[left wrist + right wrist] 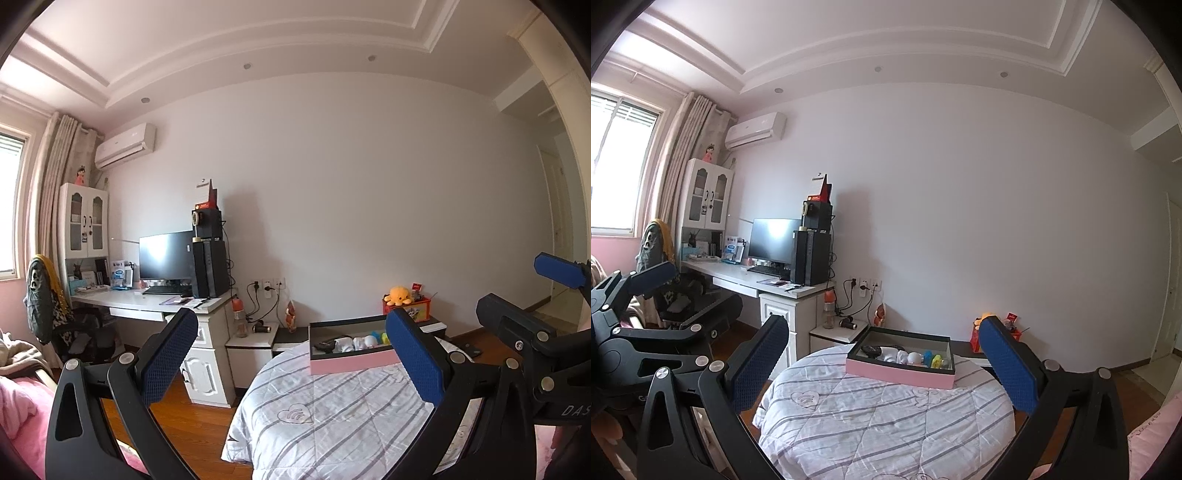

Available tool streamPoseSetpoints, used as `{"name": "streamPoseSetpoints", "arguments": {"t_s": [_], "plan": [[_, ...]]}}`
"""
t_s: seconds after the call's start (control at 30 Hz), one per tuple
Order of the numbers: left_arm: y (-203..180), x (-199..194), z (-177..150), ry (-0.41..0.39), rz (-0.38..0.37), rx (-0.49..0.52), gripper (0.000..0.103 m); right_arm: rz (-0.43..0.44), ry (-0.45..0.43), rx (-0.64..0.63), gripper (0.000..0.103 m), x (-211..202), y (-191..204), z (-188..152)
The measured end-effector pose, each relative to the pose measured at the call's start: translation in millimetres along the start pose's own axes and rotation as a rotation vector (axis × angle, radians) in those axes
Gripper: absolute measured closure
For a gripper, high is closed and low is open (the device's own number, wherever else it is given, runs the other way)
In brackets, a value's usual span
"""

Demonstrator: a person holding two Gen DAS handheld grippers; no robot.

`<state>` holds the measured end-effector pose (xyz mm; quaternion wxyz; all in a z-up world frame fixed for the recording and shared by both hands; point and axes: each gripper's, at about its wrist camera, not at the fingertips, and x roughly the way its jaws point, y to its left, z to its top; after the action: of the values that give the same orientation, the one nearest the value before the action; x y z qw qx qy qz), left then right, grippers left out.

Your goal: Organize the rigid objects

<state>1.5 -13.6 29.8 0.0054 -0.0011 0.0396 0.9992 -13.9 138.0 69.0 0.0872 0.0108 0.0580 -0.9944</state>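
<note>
A shallow pink box with a dark rim (351,360) (901,371) sits at the far end of a striped quilt (332,413) (886,417). It holds several small objects: a black one, white ones, a blue one and a yellow one (936,360). My left gripper (291,360) is open and empty, raised well short of the box. My right gripper (884,363) is open and empty too, also short of the box. Each gripper shows at the edge of the other's view.
A white desk (775,286) with a monitor, speakers and a cabinet stands at the left. A low bedside unit (834,334) with a bottle is behind the quilt. A red box with an orange plush toy (400,297) stands by the wall. Wooden floor lies between.
</note>
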Motion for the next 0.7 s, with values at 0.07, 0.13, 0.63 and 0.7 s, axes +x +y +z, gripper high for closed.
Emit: {"name": "streamPoseSetpoints", "arguments": {"t_s": [0.07, 0.13, 0.63, 0.7], "plan": [[4.5, 3.8, -1.5, 0.007, 0.005, -0.006, 0.0, 0.006, 0.001, -0.002, 0.0, 3.9, 3.1, 0.2], [8.6, 7.0, -3.4, 0.01, 0.011, -0.013, 0.0, 0.007, -0.002, -0.006, 0.0, 6.4, 6.6, -0.5], [15.8, 17.9, -8.6, -0.052, 0.013, -0.02, 0.0, 0.016, -0.003, -0.03, 0.0, 18.9, 14.5, 3.5], [15.2, 18.6, -4.4, -0.06, 0.012, -0.022, 0.0, 0.011, -0.011, -0.038, 0.0, 18.6, 14.1, 7.1]]}}
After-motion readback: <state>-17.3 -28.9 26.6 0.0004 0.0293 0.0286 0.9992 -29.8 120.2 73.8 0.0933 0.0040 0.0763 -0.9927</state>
